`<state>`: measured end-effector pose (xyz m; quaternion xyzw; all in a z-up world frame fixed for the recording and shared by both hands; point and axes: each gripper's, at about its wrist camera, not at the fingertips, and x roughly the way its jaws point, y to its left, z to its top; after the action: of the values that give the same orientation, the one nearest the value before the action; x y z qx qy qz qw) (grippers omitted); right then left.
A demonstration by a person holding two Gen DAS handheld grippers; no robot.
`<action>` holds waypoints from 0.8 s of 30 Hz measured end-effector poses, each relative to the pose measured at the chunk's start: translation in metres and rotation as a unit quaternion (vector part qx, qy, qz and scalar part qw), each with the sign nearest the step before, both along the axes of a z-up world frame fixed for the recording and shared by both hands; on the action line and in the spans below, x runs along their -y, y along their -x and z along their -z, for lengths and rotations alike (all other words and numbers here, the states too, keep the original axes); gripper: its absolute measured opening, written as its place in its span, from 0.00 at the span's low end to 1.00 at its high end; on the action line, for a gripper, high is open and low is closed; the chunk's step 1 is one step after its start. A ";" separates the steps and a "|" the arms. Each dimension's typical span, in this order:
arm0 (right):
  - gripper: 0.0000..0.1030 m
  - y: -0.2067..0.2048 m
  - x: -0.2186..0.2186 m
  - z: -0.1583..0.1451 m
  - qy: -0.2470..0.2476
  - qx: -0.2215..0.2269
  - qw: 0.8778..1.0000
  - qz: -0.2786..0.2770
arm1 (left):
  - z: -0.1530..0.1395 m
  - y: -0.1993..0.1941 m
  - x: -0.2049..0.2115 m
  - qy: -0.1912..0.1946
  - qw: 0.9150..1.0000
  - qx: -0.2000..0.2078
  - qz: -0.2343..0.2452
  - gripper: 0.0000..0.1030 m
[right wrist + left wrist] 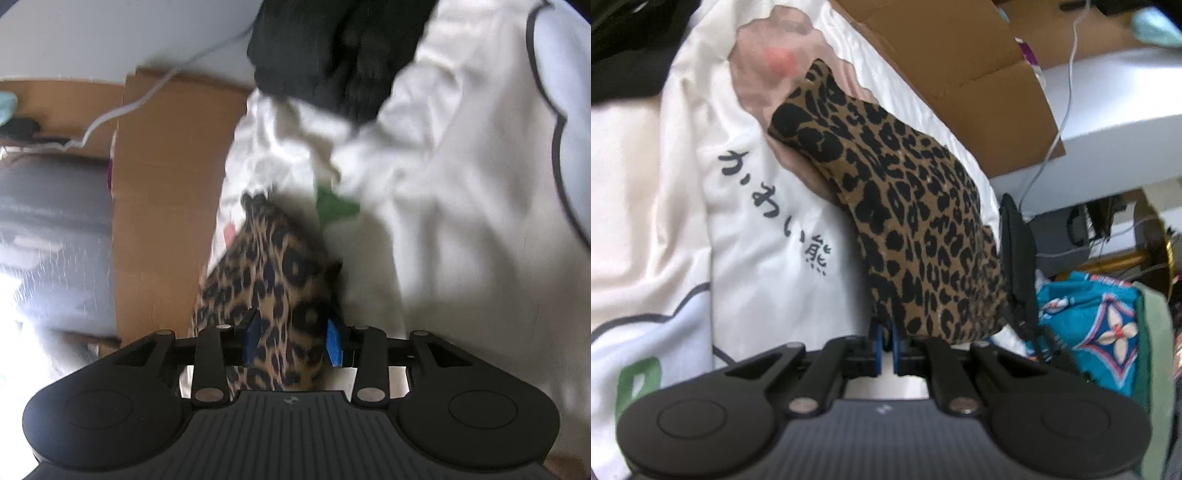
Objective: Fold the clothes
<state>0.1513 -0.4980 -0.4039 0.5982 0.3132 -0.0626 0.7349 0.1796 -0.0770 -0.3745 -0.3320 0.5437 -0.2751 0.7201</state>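
Item 1: your left tool (887,341), blue pads pressed nearly together, pinching the near edge of the leopard-print garment (905,218). Fabric rises from the pads and runs fwd over the white printed bedding (768,229), w/ its far end bunched at a beige-and-pink bear print.

Item 2: your right tool (293,341), blue pads set wide apart, same leopard-print garment (273,288) lying between them; left pad touches the cloth, right pad sits at its edge. Not clamped. View is motion-blurred, so finer contact can't be told.

Item 3: black garment (332,55), heaped on the bedding at the far side in the right wrist view.

Item 4: cardboard box (960,74), flap open, just beside the bedding.

Item 5: white cable (1067,92), trailing over the box.

Item 6: turquoise patterned cloth (1089,317), at right in the left wrist view, near a black lace-edged piece (1015,243) next to the leopard fabric.
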 end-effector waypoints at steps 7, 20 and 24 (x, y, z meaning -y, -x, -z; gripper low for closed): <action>0.38 -0.004 -0.036 0.008 -0.022 -0.006 0.999 -0.024 | -0.008 -0.008 -0.021 0.018 1.000 0.001 -0.006 0.05; 0.38 -0.019 -0.102 0.021 -0.076 0.005 0.991 -0.107 | 0.001 -0.049 -0.022 0.036 0.999 -0.011 -0.012 0.05; 0.38 -0.022 -0.115 0.022 -0.082 0.005 0.989 -0.119 | -0.004 -0.066 -0.041 0.040 0.999 -0.014 -0.016 0.05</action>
<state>0.1735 -0.3834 -0.4262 0.6152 0.3824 0.0546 0.6872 0.2456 -0.0364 -0.3702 -0.3730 0.5367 -0.2802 0.7031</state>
